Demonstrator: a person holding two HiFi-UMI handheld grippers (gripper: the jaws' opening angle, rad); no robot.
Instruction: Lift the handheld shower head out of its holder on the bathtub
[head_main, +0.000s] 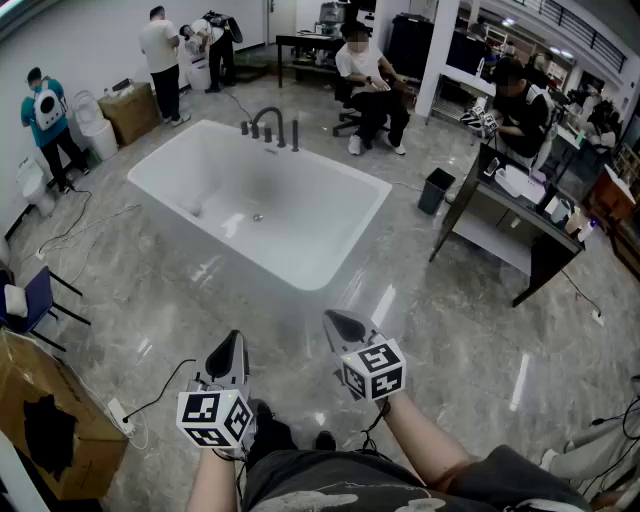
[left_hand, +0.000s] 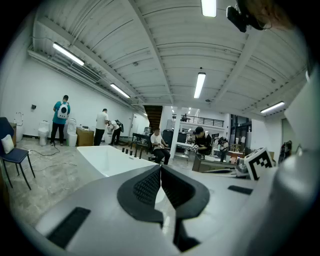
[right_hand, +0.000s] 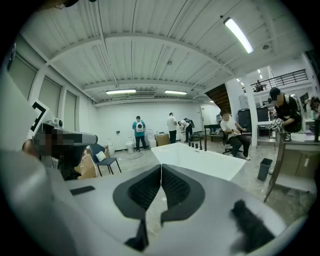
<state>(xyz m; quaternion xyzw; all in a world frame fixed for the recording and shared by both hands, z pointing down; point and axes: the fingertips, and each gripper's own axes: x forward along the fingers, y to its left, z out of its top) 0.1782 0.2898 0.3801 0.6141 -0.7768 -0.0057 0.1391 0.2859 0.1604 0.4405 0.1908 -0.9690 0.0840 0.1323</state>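
The white freestanding bathtub (head_main: 330, 265) stands in the middle of the floor. At its far rim is a row of dark fixtures: a curved faucet (head_main: 268, 118) and slim upright posts, of which the tallest (head_main: 295, 133) looks like the handheld shower head in its holder. Both grippers are held low, well short of the tub. My left gripper (head_main: 236, 338) and right gripper (head_main: 330, 320) are both shut with nothing between their jaws. The left gripper view shows closed jaws (left_hand: 161, 167) with the tub (left_hand: 107, 159) beyond. The right gripper view shows closed jaws (right_hand: 161, 167) facing the tub (right_hand: 200, 161).
A black bin (head_main: 436, 190) and a dark desk (head_main: 520, 225) stand right of the tub. Several people sit or stand along the far side. A blue chair (head_main: 30, 295), a cardboard box (head_main: 45, 420) and a power strip (head_main: 120, 412) with cables lie at the left.
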